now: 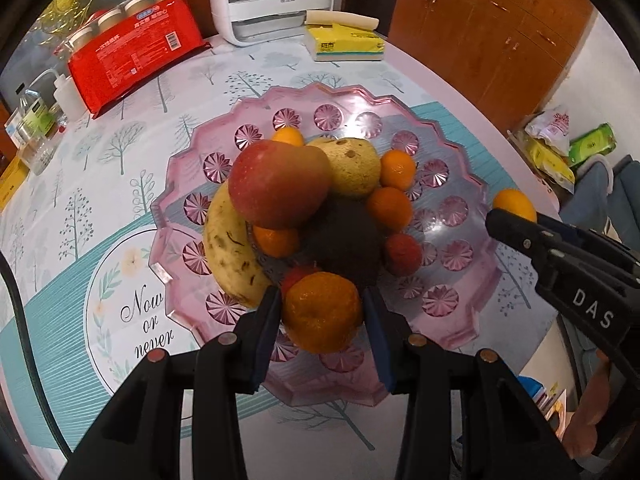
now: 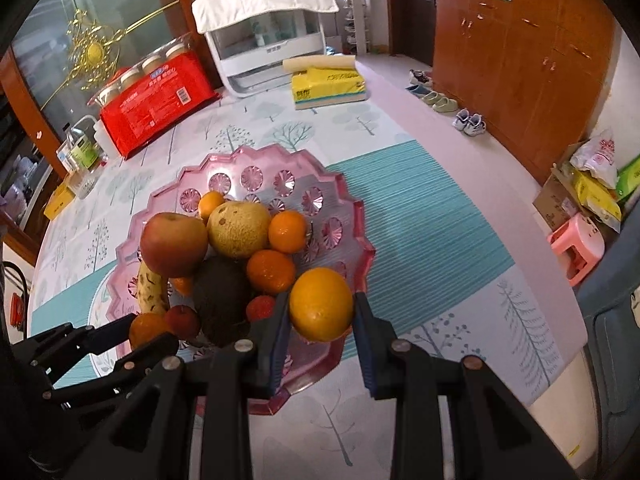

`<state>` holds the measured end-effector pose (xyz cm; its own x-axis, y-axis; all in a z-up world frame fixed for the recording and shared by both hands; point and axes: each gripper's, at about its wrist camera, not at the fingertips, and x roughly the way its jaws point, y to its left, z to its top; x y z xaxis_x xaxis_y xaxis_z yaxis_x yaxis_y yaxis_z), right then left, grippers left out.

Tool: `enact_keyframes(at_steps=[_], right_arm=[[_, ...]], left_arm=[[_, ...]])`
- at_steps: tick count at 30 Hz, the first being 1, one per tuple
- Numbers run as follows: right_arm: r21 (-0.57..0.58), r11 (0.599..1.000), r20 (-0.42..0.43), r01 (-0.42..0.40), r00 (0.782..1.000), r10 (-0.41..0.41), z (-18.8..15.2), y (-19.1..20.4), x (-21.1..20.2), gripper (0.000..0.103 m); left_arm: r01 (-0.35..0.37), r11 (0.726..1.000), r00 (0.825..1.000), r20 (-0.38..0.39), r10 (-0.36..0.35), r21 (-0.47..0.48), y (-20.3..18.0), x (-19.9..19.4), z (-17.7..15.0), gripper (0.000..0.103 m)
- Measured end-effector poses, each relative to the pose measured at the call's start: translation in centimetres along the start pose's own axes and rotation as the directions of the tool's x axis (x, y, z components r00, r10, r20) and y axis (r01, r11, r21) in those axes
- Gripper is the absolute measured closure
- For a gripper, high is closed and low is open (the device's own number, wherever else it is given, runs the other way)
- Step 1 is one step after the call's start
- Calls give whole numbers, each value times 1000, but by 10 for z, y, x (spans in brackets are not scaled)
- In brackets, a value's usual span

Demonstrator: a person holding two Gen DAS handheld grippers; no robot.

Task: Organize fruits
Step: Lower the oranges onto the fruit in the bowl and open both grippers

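A pink scalloped plate (image 1: 460, 184) (image 2: 360, 216) holds a pile of fruit: a red apple (image 1: 280, 184) (image 2: 174, 244), a spotted banana (image 1: 228, 252), a yellow pear (image 1: 352, 168), a dark round fruit (image 1: 344, 240), several mandarins and a small red fruit (image 1: 402, 254). My left gripper (image 1: 322, 312) is shut on a mandarin (image 1: 320, 316) just above the plate's near side. My right gripper (image 2: 321, 308) is shut on a smooth orange (image 2: 321, 304) over the plate's right rim. In the left wrist view the right gripper (image 1: 516, 216) shows at the right with its orange (image 1: 514, 202).
At the table's far side are a red pack of cups (image 1: 132, 60), a yellow tissue pack (image 1: 344, 42) and a white appliance (image 1: 276, 0). Bottles (image 1: 36, 120) stand at the left edge. Wooden cabinets (image 2: 520, 60), shoes and a pink stool (image 2: 576, 248) are on the floor to the right.
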<state>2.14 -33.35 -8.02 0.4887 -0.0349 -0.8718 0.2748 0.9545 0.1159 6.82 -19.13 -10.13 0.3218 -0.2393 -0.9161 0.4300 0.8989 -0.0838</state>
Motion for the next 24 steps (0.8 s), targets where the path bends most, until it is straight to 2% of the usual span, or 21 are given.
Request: enact_keyframes(at_steps=[8, 24], right_arm=[[-30, 1000, -27, -5, 1000, 4, 6, 5, 15, 72], [-57, 998, -41, -12, 999, 10, 16, 14, 23, 72]], left_arm=[[-11, 1000, 1000, -11, 10, -14, 3, 9, 1, 62], [-20, 999, 1000, 17, 20, -26, 7, 2, 2, 62]])
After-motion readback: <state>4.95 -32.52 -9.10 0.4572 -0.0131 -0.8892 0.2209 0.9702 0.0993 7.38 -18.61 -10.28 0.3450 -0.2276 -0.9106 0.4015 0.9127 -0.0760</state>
